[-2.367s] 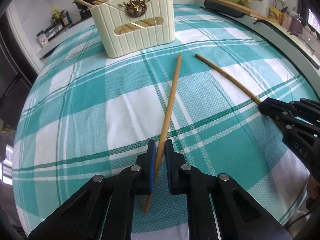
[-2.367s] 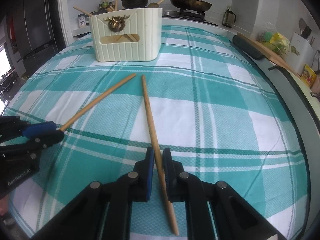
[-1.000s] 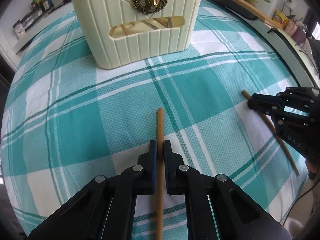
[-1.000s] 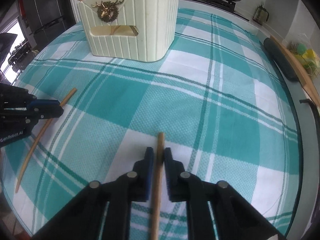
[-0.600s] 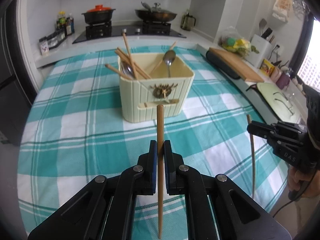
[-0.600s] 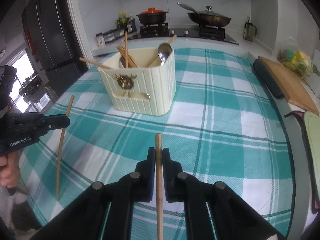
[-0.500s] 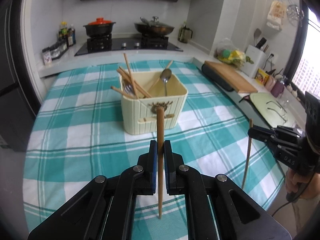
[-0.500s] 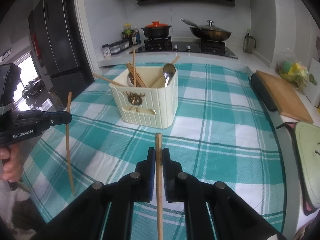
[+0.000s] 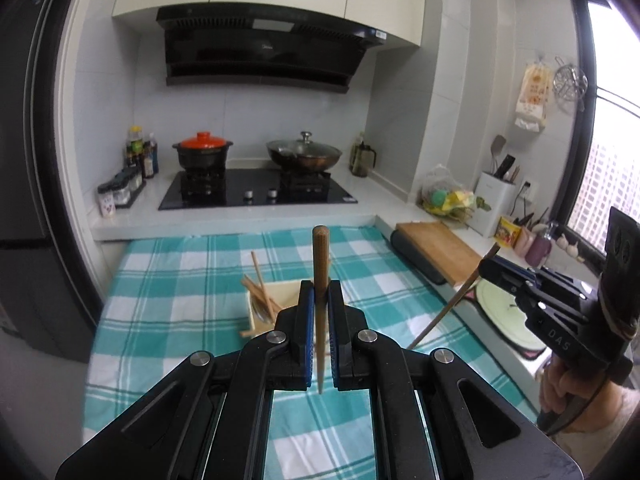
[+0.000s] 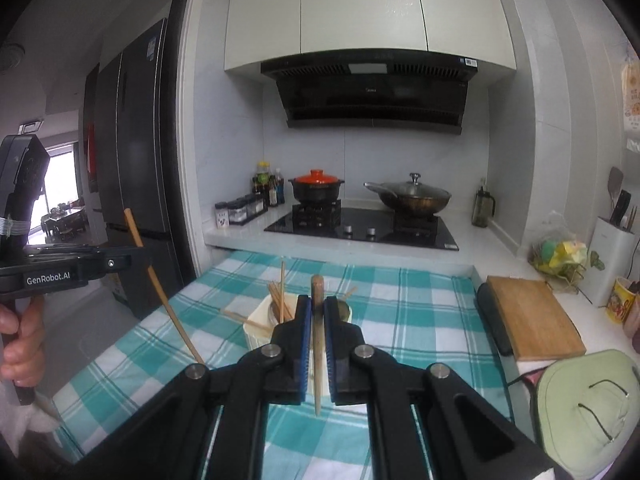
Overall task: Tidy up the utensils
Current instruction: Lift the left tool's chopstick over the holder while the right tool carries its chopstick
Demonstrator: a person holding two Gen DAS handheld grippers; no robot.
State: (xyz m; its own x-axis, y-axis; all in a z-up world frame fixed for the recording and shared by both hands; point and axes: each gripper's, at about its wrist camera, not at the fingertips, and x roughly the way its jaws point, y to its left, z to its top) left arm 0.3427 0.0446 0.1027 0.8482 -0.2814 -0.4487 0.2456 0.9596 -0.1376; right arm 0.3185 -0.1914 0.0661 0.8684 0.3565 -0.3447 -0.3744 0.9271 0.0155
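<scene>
My left gripper (image 9: 320, 294) is shut on a wooden chopstick (image 9: 320, 256), held upright high above the teal plaid tablecloth (image 9: 180, 280). Below and ahead stands the cream utensil holder (image 9: 276, 294) with several chopsticks in it, half hidden by my fingers. At the right edge, my right gripper (image 9: 490, 268) grips a second chopstick (image 9: 448, 312) that slants downward. In the right wrist view that gripper (image 10: 318, 308) is shut on its chopstick (image 10: 317, 288), over the holder (image 10: 258, 320). The left gripper (image 10: 138, 258) shows at the left with its chopstick (image 10: 160, 292).
Beyond the table is a hob with a red-lidded pot (image 9: 202, 152) and a lidded wok (image 9: 304, 154). Spice bottles (image 9: 132, 172) stand at its left. A wooden cutting board (image 10: 532, 316) and a green lid (image 10: 588, 404) lie on the right. A dark fridge (image 10: 128, 152) stands at the left.
Both grippers have risen well above the table with their chopsticks and tilted up towards level. The holder has dropped low in both views, behind the fingers.
</scene>
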